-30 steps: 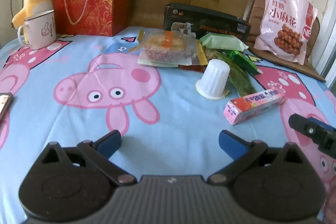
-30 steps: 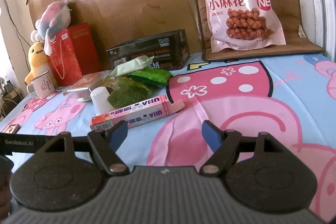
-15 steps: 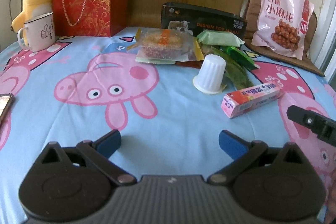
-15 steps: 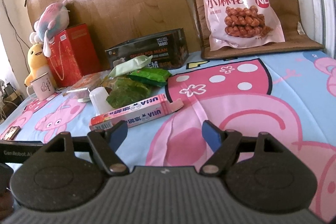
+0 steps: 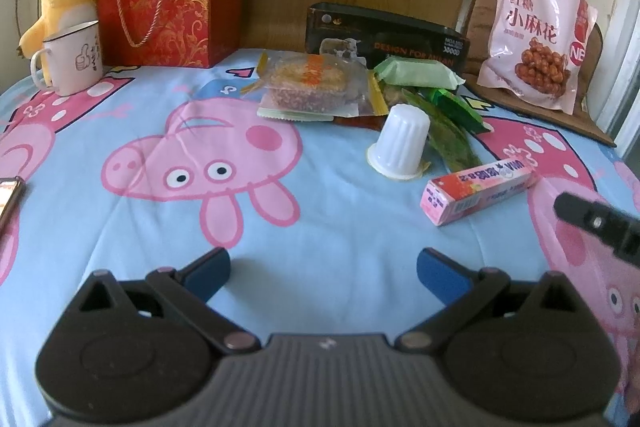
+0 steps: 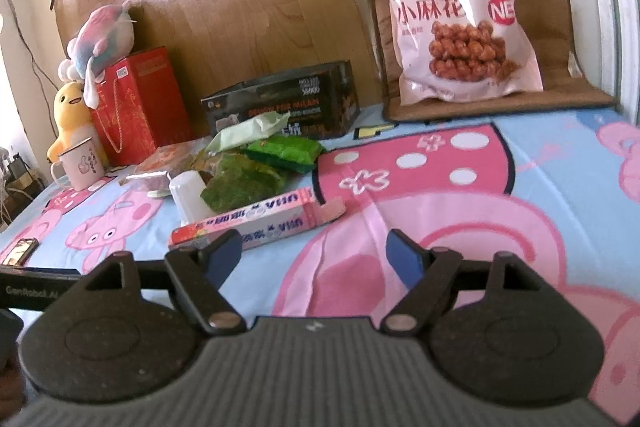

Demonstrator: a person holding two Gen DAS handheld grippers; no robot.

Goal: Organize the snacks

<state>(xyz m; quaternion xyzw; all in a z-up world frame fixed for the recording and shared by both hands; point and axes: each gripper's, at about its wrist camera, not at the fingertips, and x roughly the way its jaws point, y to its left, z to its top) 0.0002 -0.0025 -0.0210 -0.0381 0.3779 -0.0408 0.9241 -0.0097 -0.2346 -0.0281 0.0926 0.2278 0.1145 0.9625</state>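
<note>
Right wrist view shows the pink candy box (image 6: 256, 223) lying on the bed (image 6: 460, 227) just ahead of the right gripper (image 6: 316, 255); its fingers have just been opening, nothing between them; the box looks light and stiff, best pinched across its long sides; the left gripper (image 5: 324, 267) is wide open too.

Glossy plastic snack bag (image 6: 452, 23); matt cloth sheet (image 5: 340, 227).

Both grippers hang low over the bed, tilted downward, the left gripper (image 5: 323, 269) more steeply than the right gripper (image 6: 314, 259). Each has its blue-padded jaws spread wide with nothing between them. The right one's jaws have just been opening a little further. From the left side, the right gripper's black body shows at the right edge.
</note>
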